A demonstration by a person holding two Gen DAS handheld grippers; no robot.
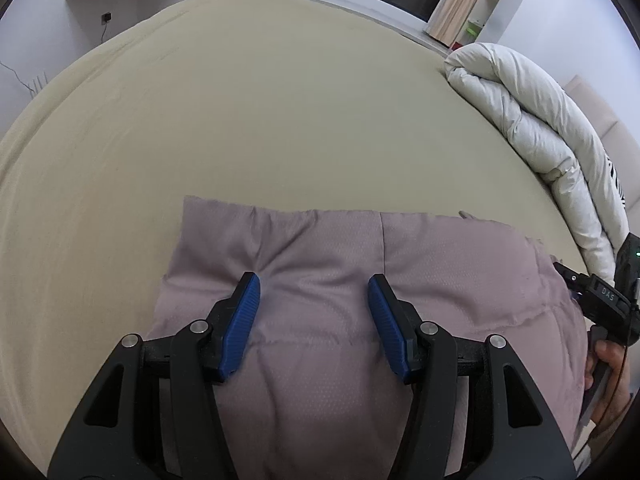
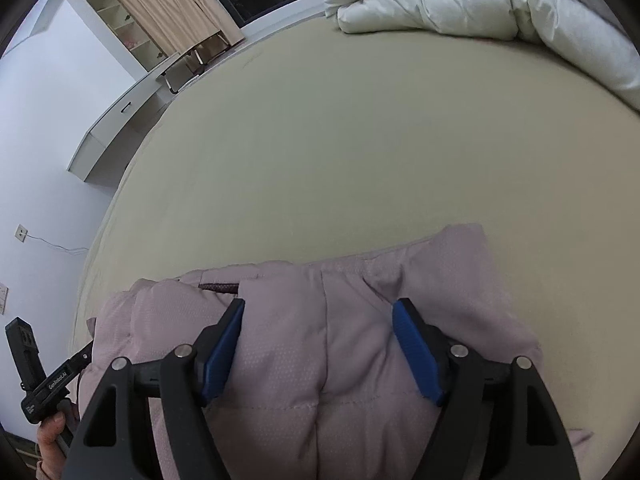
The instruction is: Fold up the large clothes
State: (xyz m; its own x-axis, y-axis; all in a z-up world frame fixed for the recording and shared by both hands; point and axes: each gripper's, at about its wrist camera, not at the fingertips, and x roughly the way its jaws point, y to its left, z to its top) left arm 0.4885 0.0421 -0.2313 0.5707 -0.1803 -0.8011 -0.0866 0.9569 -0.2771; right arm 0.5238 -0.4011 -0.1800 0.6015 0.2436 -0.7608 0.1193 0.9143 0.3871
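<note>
A mauve quilted padded jacket lies folded on the beige bed sheet, at the near edge. My left gripper is open just above the jacket, its blue pads apart, nothing between them. My right gripper is open too, over the same jacket in the right wrist view. The right gripper's body shows at the right edge of the left wrist view. The left gripper's body shows at the lower left of the right wrist view.
A rolled white duvet lies along the bed's right side, also in the right wrist view. A white desk stands by the wall left of the bed. Curtain and shelves stand at the far end.
</note>
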